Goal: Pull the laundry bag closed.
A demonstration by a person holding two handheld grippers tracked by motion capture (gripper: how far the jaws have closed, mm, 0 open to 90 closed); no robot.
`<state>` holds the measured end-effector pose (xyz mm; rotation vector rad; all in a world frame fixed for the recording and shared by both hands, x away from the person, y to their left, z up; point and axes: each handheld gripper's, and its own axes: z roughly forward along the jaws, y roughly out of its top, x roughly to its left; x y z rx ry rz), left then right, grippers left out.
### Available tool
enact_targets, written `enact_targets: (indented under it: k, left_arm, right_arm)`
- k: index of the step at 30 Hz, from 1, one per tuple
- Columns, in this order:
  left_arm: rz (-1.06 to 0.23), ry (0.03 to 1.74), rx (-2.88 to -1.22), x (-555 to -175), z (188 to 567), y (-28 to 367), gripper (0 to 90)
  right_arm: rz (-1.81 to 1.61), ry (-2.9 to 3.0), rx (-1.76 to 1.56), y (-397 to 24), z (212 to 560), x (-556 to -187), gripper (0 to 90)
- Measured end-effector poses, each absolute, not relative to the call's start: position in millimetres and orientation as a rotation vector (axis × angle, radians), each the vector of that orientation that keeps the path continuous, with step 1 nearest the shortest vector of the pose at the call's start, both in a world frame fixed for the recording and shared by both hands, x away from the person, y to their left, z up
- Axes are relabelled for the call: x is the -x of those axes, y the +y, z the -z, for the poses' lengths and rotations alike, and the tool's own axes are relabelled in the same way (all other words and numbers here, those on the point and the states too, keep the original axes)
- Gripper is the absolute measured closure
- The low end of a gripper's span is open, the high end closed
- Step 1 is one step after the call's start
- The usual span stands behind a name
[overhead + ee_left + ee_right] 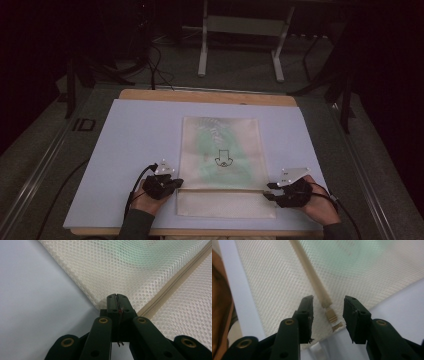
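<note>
A: Legible markings?
B: Dark letters "ID" (83, 124) on the grey surface left of the pale blue sheet covering the table (130, 130).
A: On the cream mesh zip bag (220, 145)?
B: A small black outline symbol (222, 159); no readable text.

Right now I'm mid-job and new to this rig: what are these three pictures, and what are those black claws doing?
There is no robot arm here. A person sits at the table and holds a black two-jaw gripper in each hand.

The high view looks down from above the person's side: left gripper, right gripper. The other two pictures come from small cameras riding on each gripper, looking along its jaws.

On the pale board lies a cream mesh bag with something green inside and a zipper running across it near the person.

The left gripper has its jaws pressed together at the bag's edge by the zipper's end, seemingly pinching the mesh. The right gripper is open, its jaws on either side of the zipper pull without touching it.
</note>
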<state>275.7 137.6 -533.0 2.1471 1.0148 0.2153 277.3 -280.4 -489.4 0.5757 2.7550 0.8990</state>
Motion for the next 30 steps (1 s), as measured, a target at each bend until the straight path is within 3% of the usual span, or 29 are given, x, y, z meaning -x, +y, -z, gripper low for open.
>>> enact_targets:
  k: [11,30]
  left_arm:
    - [-0.239,1.016,-2.140,-275,531,139,88.7]
    - [-0.414,1.081,-2.122,-276,526,152,86.3]
  right_arm:
    - [-1.011,2.613,-0.687,-293,484,-281,53.3]
    - [-1.014,2.582,-0.795,-306,496,-285,52.8]
